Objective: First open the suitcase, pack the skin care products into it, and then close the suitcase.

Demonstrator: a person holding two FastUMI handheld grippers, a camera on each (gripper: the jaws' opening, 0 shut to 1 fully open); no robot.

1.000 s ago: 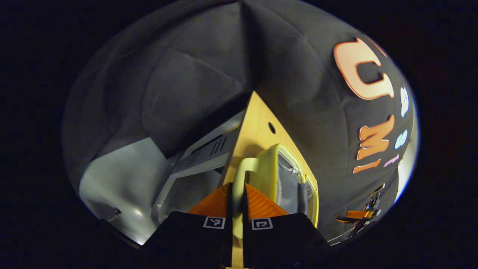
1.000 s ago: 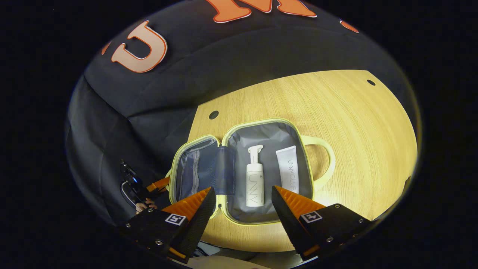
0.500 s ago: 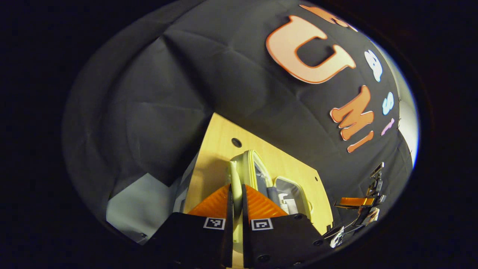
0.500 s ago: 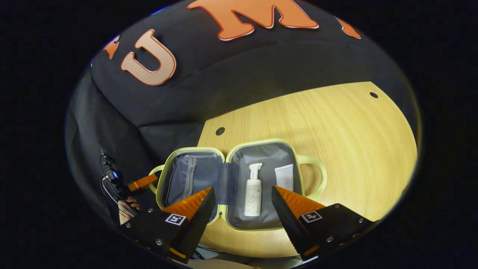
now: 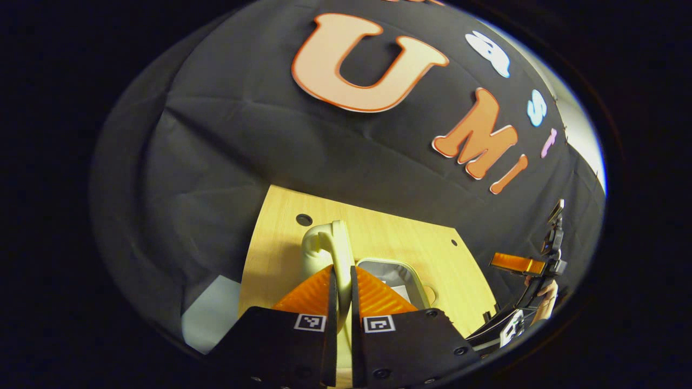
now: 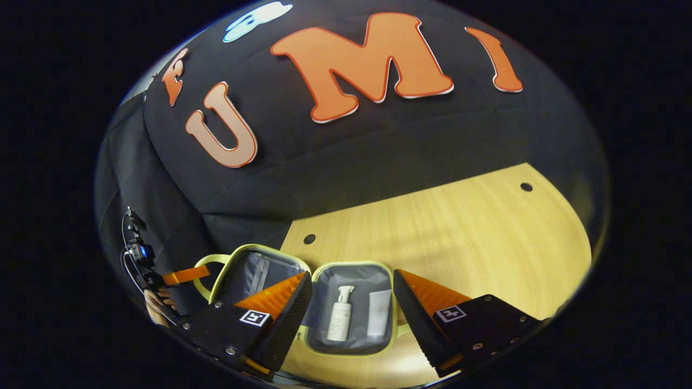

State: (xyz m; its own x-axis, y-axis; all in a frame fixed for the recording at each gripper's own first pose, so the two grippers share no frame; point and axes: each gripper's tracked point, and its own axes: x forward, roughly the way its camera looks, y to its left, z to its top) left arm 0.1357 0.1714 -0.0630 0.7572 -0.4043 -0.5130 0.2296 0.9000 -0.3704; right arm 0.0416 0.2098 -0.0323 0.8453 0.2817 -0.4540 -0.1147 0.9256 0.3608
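A pale yellow-green suitcase (image 6: 350, 348) lies open on the wooden table (image 6: 459, 232). In its grey-lined base lie a white pump bottle (image 6: 339, 321) and a white tube (image 6: 378, 319), side by side. The lid half (image 6: 254, 270) is tilted up at the left. My left gripper (image 5: 340, 281) is shut on the lid's handle (image 5: 332, 243); in the right gripper view it is the orange finger (image 6: 181, 276) at the lid's handle. My right gripper (image 6: 352, 274) hangs open above the base, touching nothing, and appears far right as an orange finger (image 5: 511, 263).
The table has small round holes (image 6: 309, 238) (image 6: 526, 187) near its back edge, which meets the black cloth wall. Bare tabletop stretches right of the suitcase. A hand (image 5: 546, 294) holds the right gripper. Pale floor (image 5: 211, 316) lies past the table's left edge.
My left gripper has swung the lid upward by its handle, from flat to tilted up. My right gripper has drawn back, so the suitcase looks smaller and lower in its view.
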